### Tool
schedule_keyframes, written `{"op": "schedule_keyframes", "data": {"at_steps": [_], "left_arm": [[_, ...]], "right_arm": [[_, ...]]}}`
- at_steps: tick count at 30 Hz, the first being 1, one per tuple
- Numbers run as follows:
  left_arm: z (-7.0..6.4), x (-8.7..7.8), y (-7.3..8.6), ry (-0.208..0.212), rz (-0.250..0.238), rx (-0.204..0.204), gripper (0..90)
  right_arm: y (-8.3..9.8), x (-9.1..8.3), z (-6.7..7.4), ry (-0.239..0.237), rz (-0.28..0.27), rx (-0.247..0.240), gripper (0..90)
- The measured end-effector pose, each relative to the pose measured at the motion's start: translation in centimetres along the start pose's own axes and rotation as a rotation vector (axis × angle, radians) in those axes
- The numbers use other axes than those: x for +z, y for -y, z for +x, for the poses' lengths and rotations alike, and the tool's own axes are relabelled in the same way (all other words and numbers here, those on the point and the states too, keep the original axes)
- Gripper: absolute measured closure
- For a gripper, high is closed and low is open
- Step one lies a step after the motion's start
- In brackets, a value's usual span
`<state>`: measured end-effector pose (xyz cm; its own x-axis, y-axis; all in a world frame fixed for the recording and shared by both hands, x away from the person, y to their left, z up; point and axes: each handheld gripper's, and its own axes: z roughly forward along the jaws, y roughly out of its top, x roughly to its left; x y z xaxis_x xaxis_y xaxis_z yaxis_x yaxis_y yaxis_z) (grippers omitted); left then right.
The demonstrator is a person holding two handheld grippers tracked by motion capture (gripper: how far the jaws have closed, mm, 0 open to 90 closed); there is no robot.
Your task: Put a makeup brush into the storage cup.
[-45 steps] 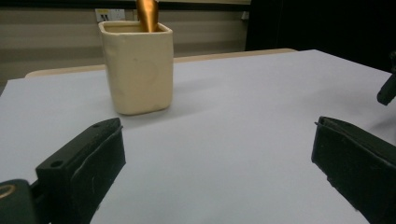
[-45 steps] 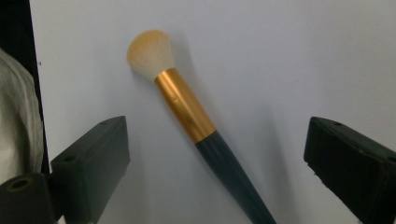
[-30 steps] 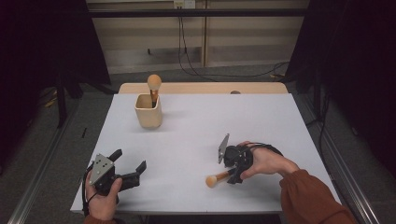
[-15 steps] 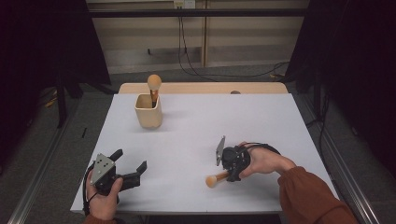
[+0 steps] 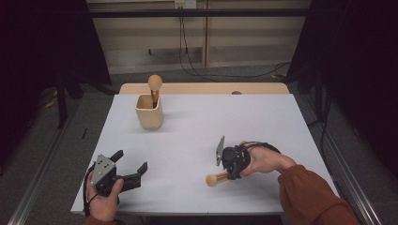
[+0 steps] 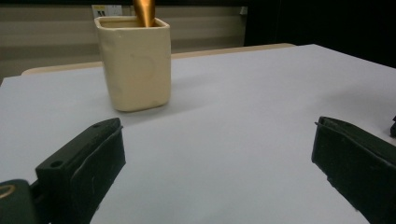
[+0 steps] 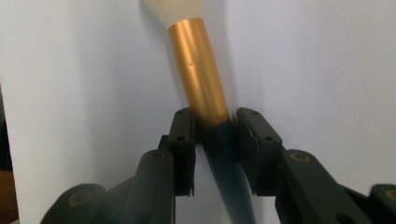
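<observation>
On my left, the left gripper (image 5: pixel 133 165) sits low over the near-left part of the white table (image 5: pixel 263 117), its jaws wide apart with nothing between them; its own view looks across bare tabletop to the cream cup (image 6: pixel 133 63). That cup (image 5: pixel 149 112) stands at the far left with one brush (image 5: pixel 155 86) upright inside. Moving right, the right gripper (image 5: pixel 226 176) is where things change: its jaws have just been closing, and its view shows them clamped on the makeup brush (image 7: pixel 201 79), at the joint of gold ferrule and dark handle. The brush (image 5: pixel 217 178) lies on the table, near right. I judge the grasp made, ready to lift toward the cup.
</observation>
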<state>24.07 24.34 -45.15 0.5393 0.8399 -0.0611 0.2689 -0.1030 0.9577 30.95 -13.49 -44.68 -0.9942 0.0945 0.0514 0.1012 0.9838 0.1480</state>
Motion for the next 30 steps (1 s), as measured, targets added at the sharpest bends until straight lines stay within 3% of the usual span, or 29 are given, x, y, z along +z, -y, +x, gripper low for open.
{"op": "schedule_keyframes", "data": {"at_steps": [9,18,23,30], "left_arm": [[0.0,0.0,0.0,-0.003,0.001,-0.002,2.6],[0.0,0.1,0.0,0.001,0.001,-0.008,2.6],[0.0,0.1,0.0,0.007,-0.005,0.001,2.6],[0.0,0.0,0.0,0.003,-0.004,0.0,2.6]], "right_arm": [[-0.1,0.0,-0.1,0.01,0.003,-0.006,74.3],[-0.3,-0.1,-0.2,0.005,0.01,0.014,74.7],[-0.6,-0.1,-0.2,0.003,-0.016,0.011,74.7],[0.4,-1.5,-1.1,-0.014,-0.102,0.084,74.7]]}}
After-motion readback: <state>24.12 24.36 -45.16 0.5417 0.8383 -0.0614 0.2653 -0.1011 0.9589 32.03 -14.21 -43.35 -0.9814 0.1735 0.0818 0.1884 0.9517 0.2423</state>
